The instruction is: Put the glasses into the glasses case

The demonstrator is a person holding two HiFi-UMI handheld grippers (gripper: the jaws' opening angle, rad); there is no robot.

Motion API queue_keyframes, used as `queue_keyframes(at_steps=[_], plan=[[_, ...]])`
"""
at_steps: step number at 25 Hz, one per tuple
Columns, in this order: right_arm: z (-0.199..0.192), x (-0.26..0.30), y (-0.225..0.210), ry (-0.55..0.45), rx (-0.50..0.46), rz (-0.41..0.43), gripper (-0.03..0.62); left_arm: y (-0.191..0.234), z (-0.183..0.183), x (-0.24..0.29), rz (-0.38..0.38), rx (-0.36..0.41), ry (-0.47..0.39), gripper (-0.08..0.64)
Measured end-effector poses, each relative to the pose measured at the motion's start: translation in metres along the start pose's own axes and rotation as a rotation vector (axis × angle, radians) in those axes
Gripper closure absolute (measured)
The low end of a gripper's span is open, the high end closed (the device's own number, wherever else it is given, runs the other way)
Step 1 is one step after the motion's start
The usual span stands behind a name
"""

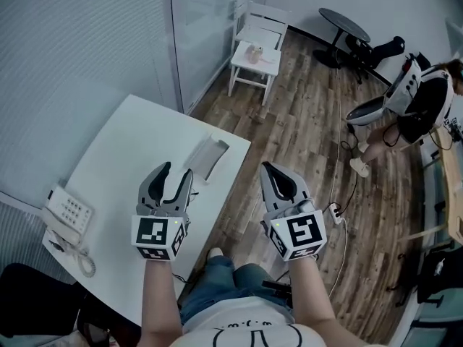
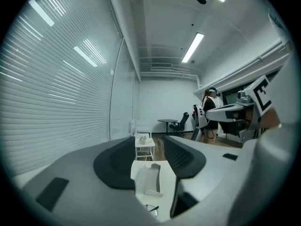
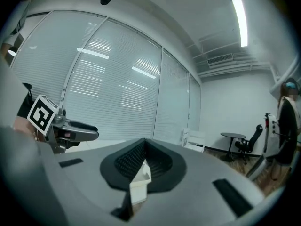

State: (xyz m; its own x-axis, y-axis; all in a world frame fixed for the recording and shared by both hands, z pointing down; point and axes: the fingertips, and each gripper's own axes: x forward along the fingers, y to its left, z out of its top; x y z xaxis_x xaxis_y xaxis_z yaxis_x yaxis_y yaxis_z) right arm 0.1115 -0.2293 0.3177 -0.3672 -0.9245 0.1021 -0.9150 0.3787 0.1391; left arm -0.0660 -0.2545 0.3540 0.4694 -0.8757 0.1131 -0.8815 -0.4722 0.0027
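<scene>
Left tongs [image 1: 177,170] parted, right tongs [image 1: 268,166] closed; both held level, side by side.

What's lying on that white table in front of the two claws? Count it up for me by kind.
glasses case: 1
glasses: 1
telephone: 1
Total: 3

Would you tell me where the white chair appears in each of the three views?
Head view: white chair at top centre.
Left gripper view: white chair just below centre.
Right gripper view: white chair slightly right of and below centre.
Shared landmark: round black table, right of it everywhere.
</scene>
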Motion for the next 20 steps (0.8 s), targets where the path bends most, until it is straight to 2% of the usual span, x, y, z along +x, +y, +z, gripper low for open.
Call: queue_keyframes(at_steps=[6,11,14,17,20], plan=[[-0.023,0.013,-0.003,0.039,0.043,0.000,0.581,0.020,-0.027,0.005,0.016,-0.007,0.055,0.356],[-0.059,0.022,-0.006,0.101,0.072,0.000,0.581,0.034,-0.074,0.003,0.040,-0.021,0.155,0.388],[-0.077,0.034,-0.005,0.132,0.096,0.009,0.581,0.036,-0.112,0.000,0.025,-0.052,0.273,0.393],[-0.094,0.045,0.000,0.164,0.105,0.036,0.581,0.029,-0.156,-0.005,-0.034,-0.063,0.441,0.391],[-0.110,0.057,0.009,0.194,0.102,0.069,0.581,0.024,-0.191,-0.003,-0.080,-0.060,0.564,0.391]])
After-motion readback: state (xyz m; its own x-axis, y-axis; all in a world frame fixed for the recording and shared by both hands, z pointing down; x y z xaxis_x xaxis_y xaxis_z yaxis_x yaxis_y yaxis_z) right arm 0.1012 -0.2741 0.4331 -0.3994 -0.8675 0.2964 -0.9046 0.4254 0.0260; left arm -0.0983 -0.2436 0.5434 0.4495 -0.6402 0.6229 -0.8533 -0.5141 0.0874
